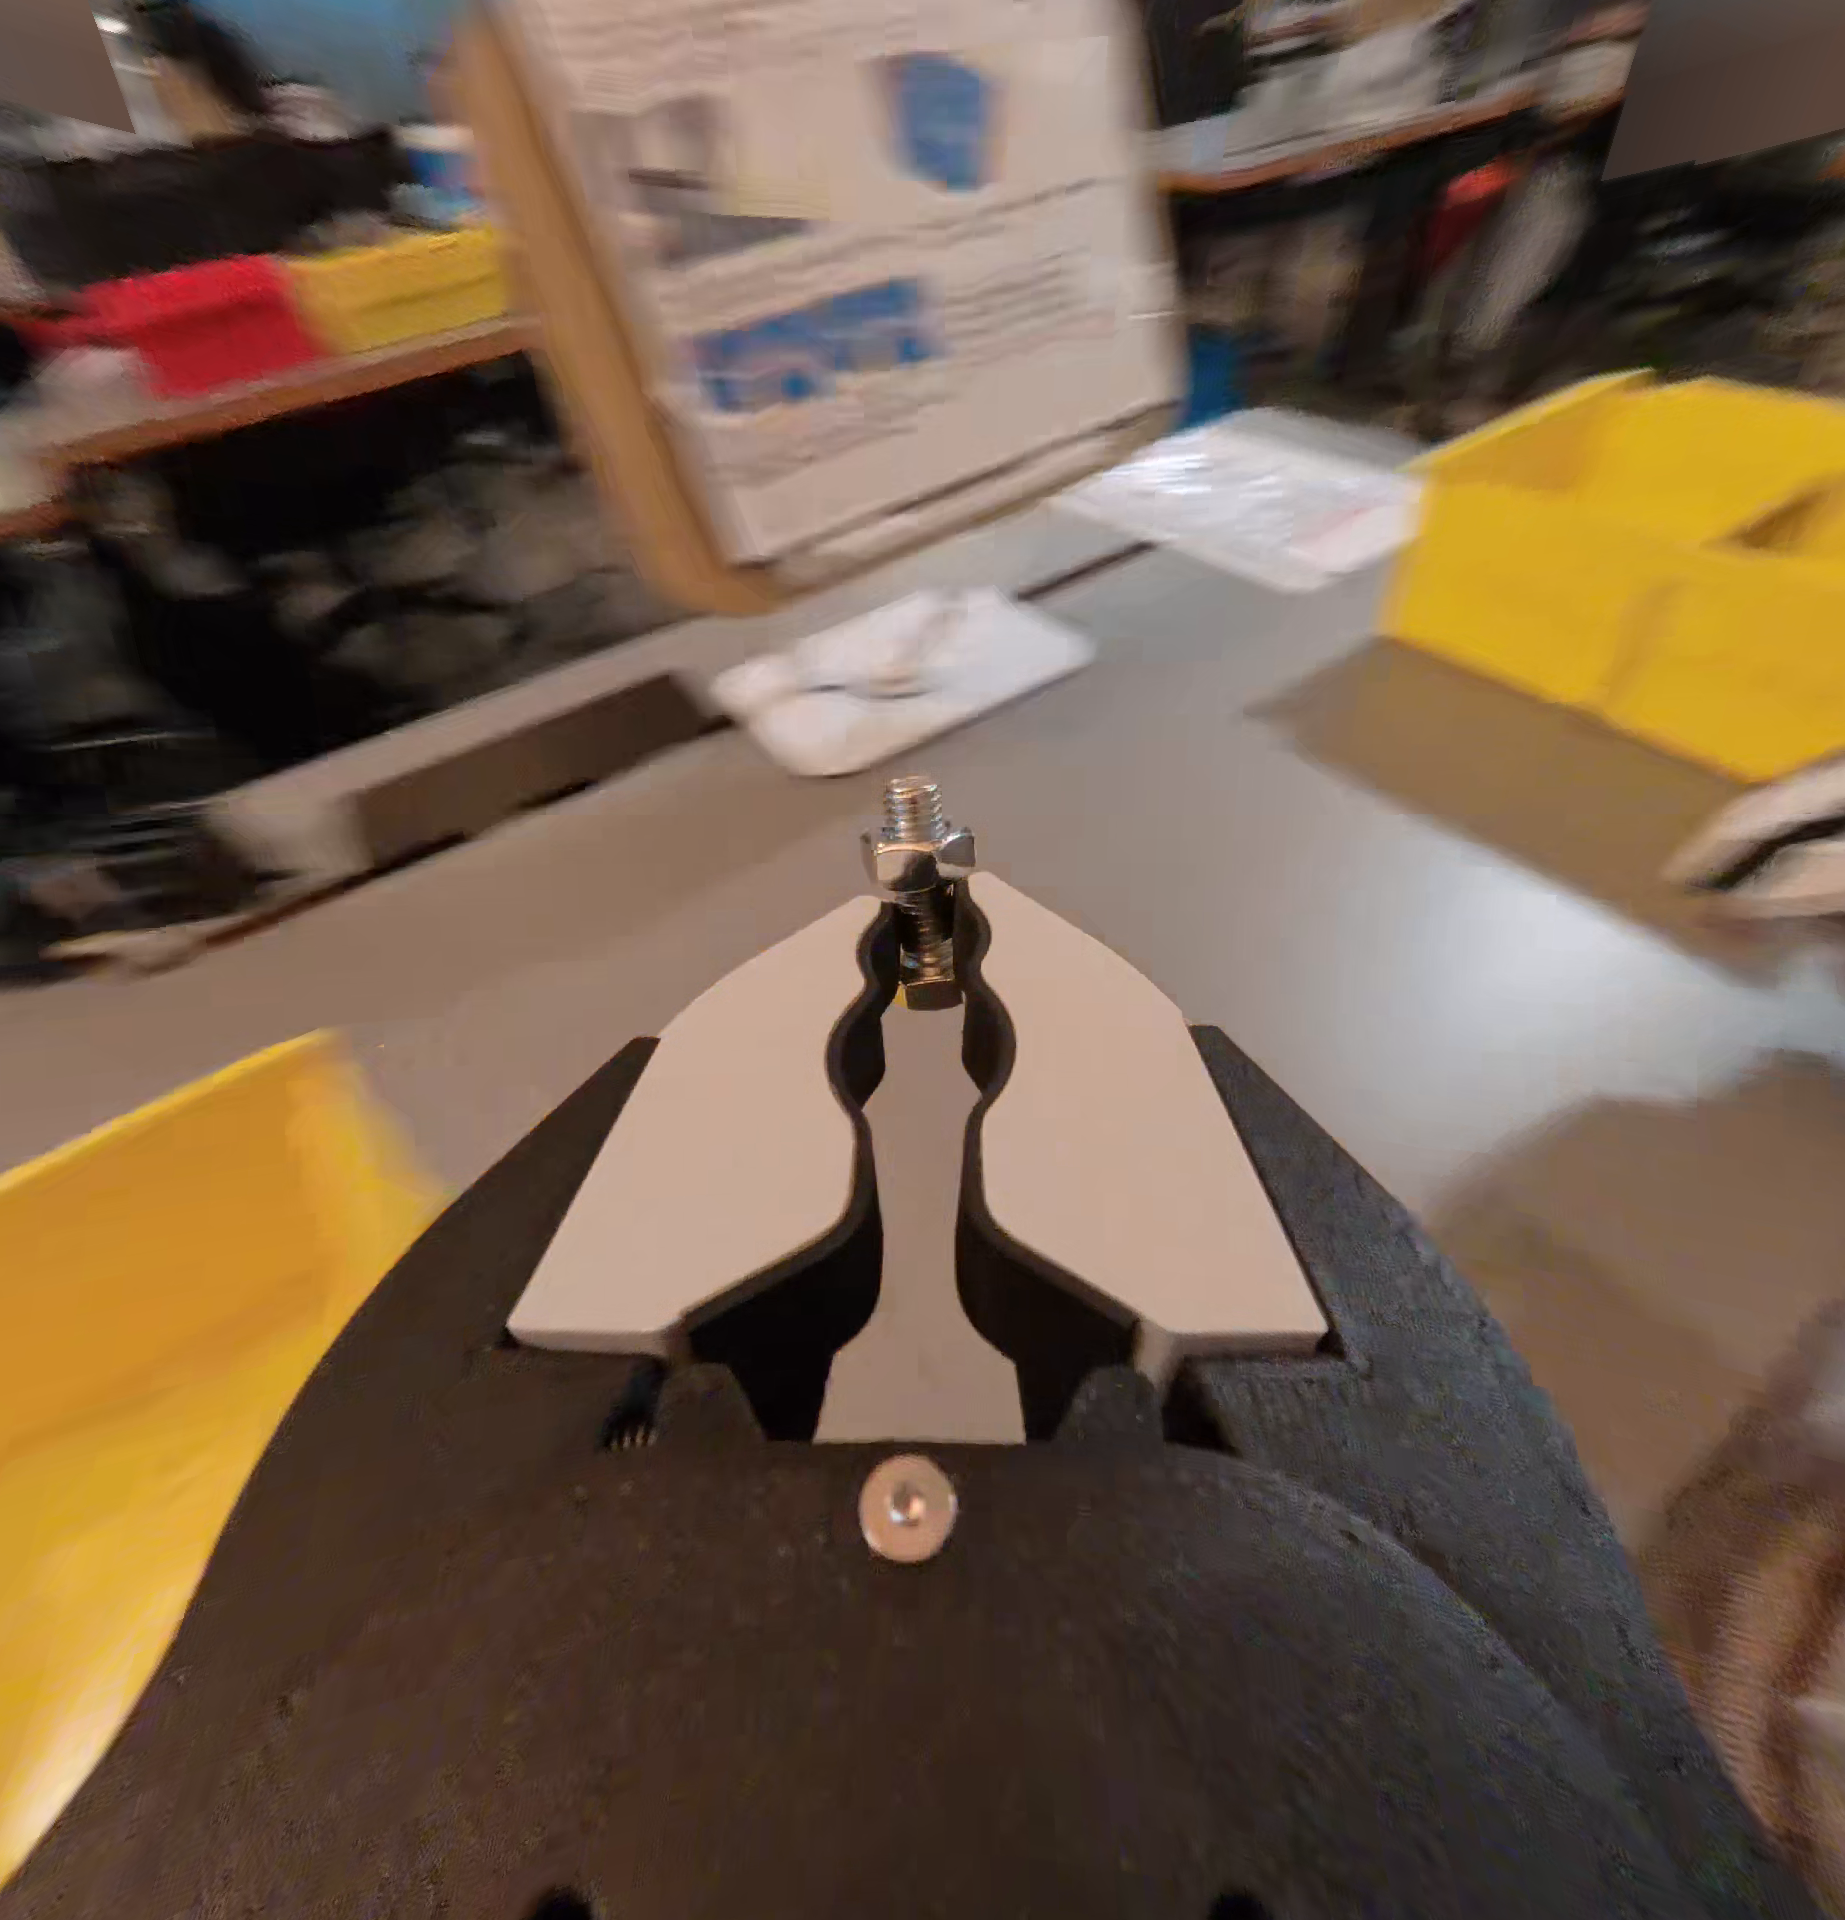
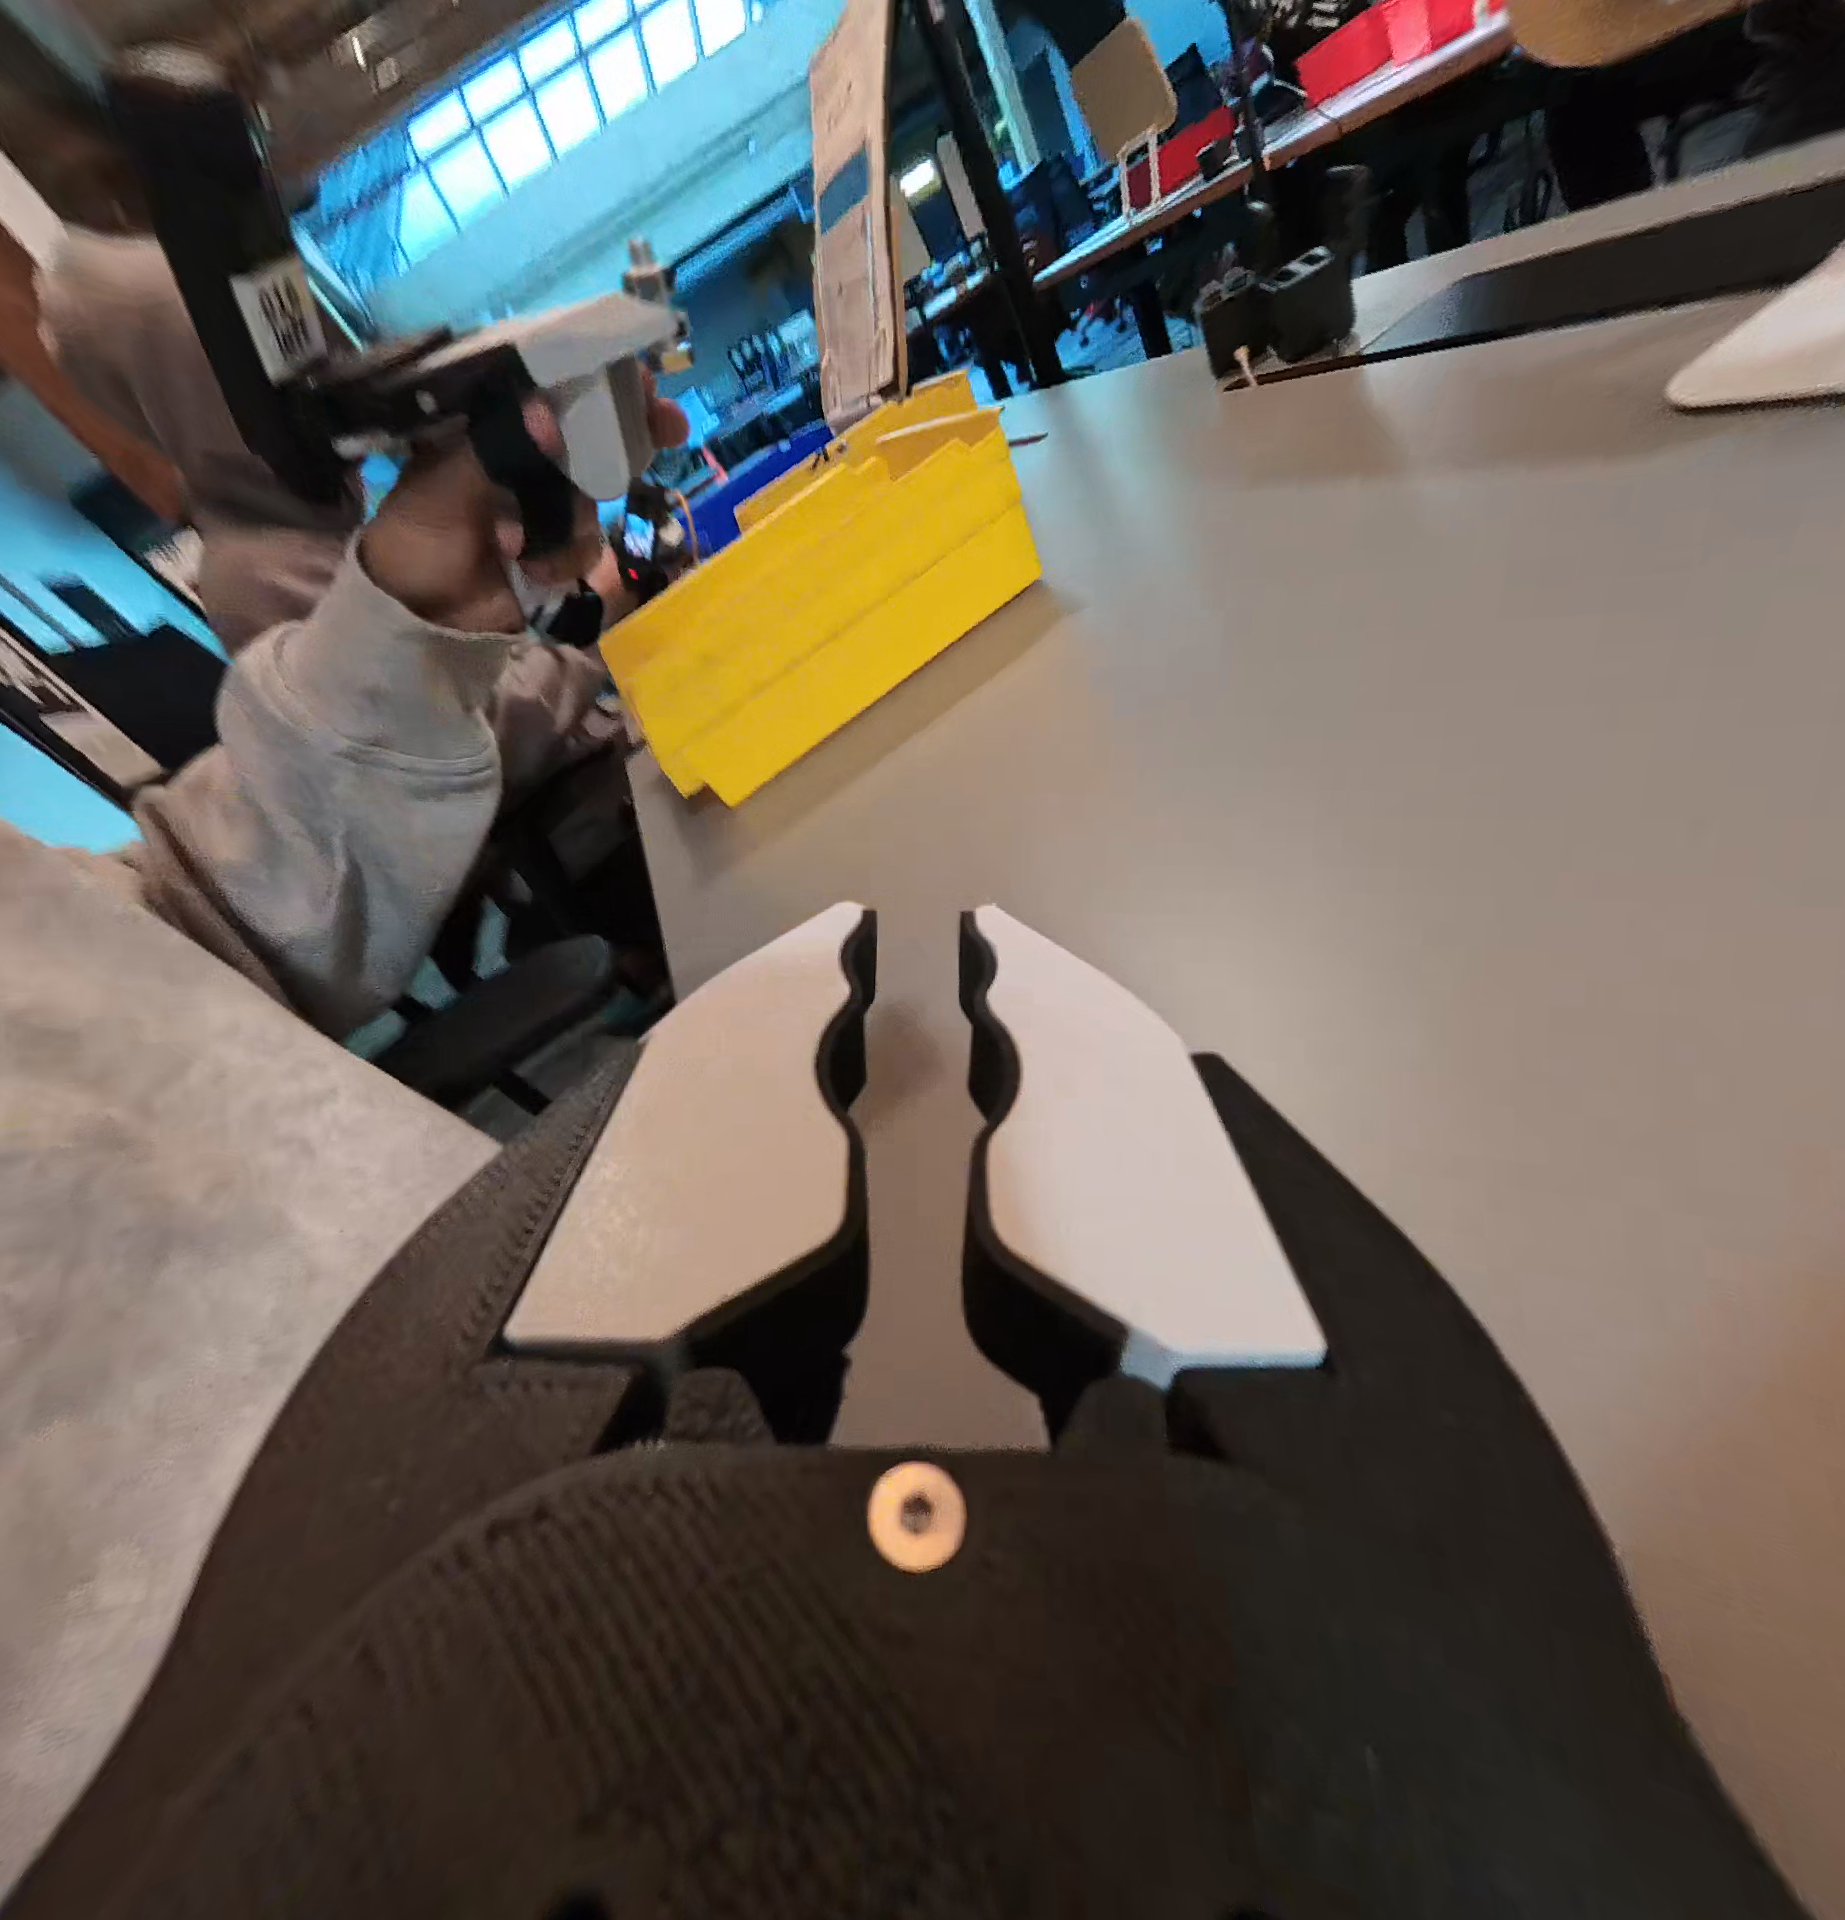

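While my left gripper (image 1: 918, 914) pinches a bolt (image 1: 919, 904) right at its tips, the long axis of that bolt runs straight ahead along my fingers, threaded end pointing away from me and the head tucked back in the notch between the pads. A nut (image 1: 917, 854) sits on the thread just beyond my fingertips (image 1: 1011, 914), touching or nearly touching their ends. My left jaws stand closed on the shank, with only the narrow wavy gap left behind it. Everything past them is smeared by motion, but I can make out the grey table (image 1: 1157, 914), a yellow bin (image 1: 1666, 561) to the right, another yellow bin (image 1: 159, 1278) close at my lower left, and a white cloth or bag (image 1: 897, 675) ahead.

My right gripper (image 2: 918, 925) holds nothing: its jaws stand a little apart, with bare table (image 2: 1417, 831) showing through the gap. It hangs low over the table near the edge. From there I see my left hand (image 2: 450, 540) raised up and off to the left, well apart from the right one, with stacked yellow bins (image 2: 835, 603) beyond it.
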A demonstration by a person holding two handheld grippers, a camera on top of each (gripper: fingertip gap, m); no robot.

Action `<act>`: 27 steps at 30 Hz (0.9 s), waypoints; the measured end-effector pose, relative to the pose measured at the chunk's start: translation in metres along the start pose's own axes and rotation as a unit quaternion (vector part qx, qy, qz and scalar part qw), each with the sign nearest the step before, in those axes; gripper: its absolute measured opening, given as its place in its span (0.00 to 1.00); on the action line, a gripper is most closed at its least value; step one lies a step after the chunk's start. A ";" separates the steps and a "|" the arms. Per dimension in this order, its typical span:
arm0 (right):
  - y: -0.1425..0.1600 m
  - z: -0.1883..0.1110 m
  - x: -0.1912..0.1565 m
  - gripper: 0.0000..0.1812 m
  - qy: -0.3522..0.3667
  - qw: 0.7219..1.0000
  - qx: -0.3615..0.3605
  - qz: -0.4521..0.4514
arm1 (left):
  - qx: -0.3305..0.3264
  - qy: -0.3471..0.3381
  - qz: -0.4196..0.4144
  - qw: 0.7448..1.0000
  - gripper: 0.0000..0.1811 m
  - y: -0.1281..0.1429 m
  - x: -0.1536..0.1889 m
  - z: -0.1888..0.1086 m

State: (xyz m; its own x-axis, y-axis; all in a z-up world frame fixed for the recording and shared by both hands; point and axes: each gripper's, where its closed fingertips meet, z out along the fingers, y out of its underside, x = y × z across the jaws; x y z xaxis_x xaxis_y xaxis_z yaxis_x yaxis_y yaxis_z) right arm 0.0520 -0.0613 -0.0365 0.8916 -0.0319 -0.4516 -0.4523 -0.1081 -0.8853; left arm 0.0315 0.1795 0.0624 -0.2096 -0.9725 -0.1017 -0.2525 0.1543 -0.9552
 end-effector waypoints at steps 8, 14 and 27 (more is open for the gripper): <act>0.009 0.001 -0.018 0.11 0.019 0.992 -0.029 -0.123 | -0.038 0.218 0.055 0.974 0.07 0.079 0.214 0.079; 0.017 -0.005 -0.018 0.09 0.030 0.988 -0.042 -0.149 | -0.028 0.182 0.216 0.959 0.07 0.095 0.239 0.080; 0.036 0.010 -0.017 0.06 0.038 0.988 -0.078 -0.127 | -0.035 0.221 0.198 0.954 0.07 0.108 0.248 0.076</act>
State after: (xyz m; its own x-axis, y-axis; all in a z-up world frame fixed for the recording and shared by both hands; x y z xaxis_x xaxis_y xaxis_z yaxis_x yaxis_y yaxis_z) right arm 0.0202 -0.0545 -0.0618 0.9778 -0.0586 -0.2013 -0.2097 -0.2749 -0.9383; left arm 0.0237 -0.0577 -0.0871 -0.6754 -0.6699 -0.3084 -0.1301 0.5199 -0.8443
